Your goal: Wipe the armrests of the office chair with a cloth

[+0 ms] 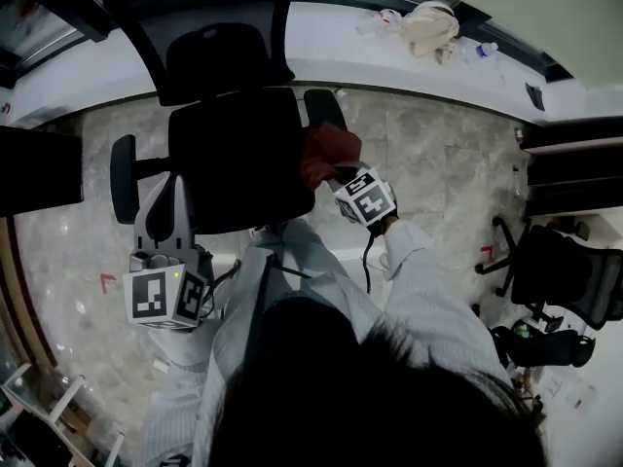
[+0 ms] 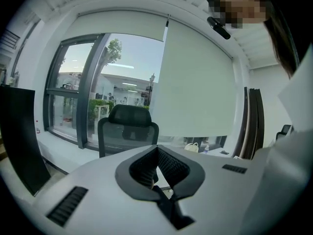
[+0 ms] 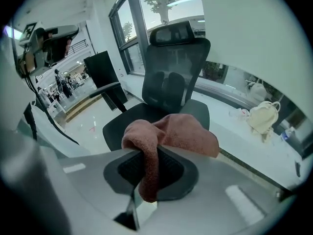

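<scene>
Pale marble floor (image 1: 428, 163) lay under the black office chair (image 1: 234, 154), with a white window ledge (image 1: 321, 37) beyond it. At the person's right, the right claw (image 3: 149, 153) was clenched on the reddish cloth (image 3: 171, 131), which draped over its jaws and hung between them, close to one armrest (image 1: 324, 110). The left claw (image 2: 157, 151) was clenched on nothing, just beside the other armrest (image 1: 123, 178).
</scene>
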`<action>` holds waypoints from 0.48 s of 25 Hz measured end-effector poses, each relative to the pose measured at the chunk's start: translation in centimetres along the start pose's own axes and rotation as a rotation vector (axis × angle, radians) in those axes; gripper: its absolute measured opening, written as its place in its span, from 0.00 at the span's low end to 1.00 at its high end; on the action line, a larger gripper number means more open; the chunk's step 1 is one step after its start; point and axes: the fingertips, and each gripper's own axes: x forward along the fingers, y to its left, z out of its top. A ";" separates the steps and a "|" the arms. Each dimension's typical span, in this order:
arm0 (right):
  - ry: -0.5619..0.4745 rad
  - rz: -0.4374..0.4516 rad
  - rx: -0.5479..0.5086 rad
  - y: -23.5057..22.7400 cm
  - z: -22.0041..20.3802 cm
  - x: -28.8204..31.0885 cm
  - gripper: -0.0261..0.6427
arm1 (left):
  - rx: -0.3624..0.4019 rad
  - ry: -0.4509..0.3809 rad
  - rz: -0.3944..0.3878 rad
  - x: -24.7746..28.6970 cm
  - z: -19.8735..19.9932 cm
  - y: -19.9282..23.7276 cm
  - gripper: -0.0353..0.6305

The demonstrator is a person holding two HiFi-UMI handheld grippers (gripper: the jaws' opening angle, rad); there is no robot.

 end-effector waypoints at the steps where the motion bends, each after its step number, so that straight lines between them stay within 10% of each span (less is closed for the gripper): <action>1: -0.002 0.000 0.005 0.3 -0.4 -0.4 0.10 | -0.001 0.004 -0.003 0.1 0.1 -0.4 0.06; 12: -0.318 -0.038 0.145 0.5 3.7 -6.8 0.10 | 0.001 -0.025 -0.037 -0.8 0.8 -1.3 0.06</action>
